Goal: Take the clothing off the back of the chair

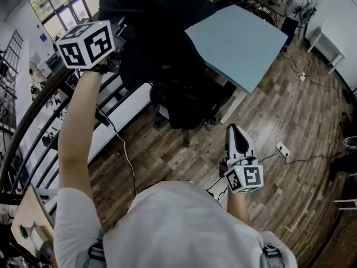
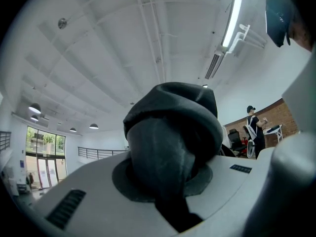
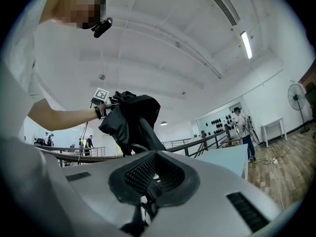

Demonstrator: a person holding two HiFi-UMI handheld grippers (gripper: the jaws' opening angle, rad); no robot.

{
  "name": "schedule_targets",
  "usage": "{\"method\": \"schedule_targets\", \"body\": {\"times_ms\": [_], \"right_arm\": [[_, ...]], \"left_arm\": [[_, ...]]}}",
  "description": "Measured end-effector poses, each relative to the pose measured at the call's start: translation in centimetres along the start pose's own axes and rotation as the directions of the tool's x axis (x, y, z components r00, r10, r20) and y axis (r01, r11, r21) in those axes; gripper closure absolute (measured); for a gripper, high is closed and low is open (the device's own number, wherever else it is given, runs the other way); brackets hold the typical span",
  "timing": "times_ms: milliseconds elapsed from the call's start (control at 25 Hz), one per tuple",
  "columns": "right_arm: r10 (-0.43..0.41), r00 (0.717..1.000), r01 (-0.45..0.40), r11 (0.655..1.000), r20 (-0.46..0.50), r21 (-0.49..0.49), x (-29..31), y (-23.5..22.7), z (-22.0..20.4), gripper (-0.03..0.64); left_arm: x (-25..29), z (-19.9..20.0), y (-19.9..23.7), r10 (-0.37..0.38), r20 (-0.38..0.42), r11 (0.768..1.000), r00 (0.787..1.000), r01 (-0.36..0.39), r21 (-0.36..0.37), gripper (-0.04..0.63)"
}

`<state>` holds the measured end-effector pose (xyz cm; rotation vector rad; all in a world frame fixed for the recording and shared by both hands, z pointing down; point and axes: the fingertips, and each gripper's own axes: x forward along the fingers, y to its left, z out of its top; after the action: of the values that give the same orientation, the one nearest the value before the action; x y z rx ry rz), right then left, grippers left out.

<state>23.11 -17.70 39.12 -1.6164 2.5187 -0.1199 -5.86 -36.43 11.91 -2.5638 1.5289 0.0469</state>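
A black garment (image 1: 159, 27) hangs from my left gripper (image 1: 118, 42), which is raised high at the upper left and shut on a bunched fold of it. In the left gripper view the dark cloth (image 2: 173, 117) fills the gap between the jaws of that gripper (image 2: 173, 162). Below it stands the black office chair (image 1: 187, 102). The cloth's lower end merges with the chair, so I cannot tell whether they touch. My right gripper (image 1: 238, 138) stays low at the right, shut and holding nothing. In its own view (image 3: 150, 177) it faces the lifted garment (image 3: 131, 115).
A light blue table (image 1: 240, 38) stands right behind the chair. A dark railing (image 1: 33, 116) runs along the left. Cables and a power strip (image 1: 283, 148) lie on the wooden floor at the right. A person (image 2: 254, 127) stands far off by a brick wall.
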Motion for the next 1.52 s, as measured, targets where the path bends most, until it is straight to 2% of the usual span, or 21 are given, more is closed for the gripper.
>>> {"method": "schedule_targets", "body": {"times_ms": [320, 640, 880, 1160, 1520], "right_arm": [[0.056, 0.998, -0.056, 0.998, -0.016, -0.003, 1.4, 2.2, -0.1, 0.597], [0.115, 0.993, -0.116, 0.993, -0.036, -0.021, 3.2, 5.5, -0.2, 0.597], [0.114, 0.992, -0.116, 0.992, -0.048, -0.042, 3.3, 6.9, 0.1, 0.597], [0.083, 0.995, -0.085, 0.995, -0.048, -0.047, 2.8, 7.7, 0.3, 0.597], [0.072, 0.996, -0.075, 0.995, -0.059, -0.058, 2.3, 9.5, -0.1, 0.597]], "left_arm": [[-4.2, 1.1, 3.0, 0.086, 0.025, 0.996, 0.996, -0.087, 0.027, 0.514], [-10.7, 1.4, 6.9, 0.16, 0.036, 0.986, 0.987, -0.161, 0.048, 0.514], [-16.1, 0.6, 8.2, 0.187, 0.059, 0.982, 0.981, -0.188, 0.006, 0.514], [-20.8, -1.2, 8.3, 0.202, 0.049, 0.978, 0.978, -0.204, 0.034, 0.514], [-25.9, -6.0, 8.1, 0.21, 0.019, 0.975, 0.978, -0.208, -0.08, 0.515]]}}
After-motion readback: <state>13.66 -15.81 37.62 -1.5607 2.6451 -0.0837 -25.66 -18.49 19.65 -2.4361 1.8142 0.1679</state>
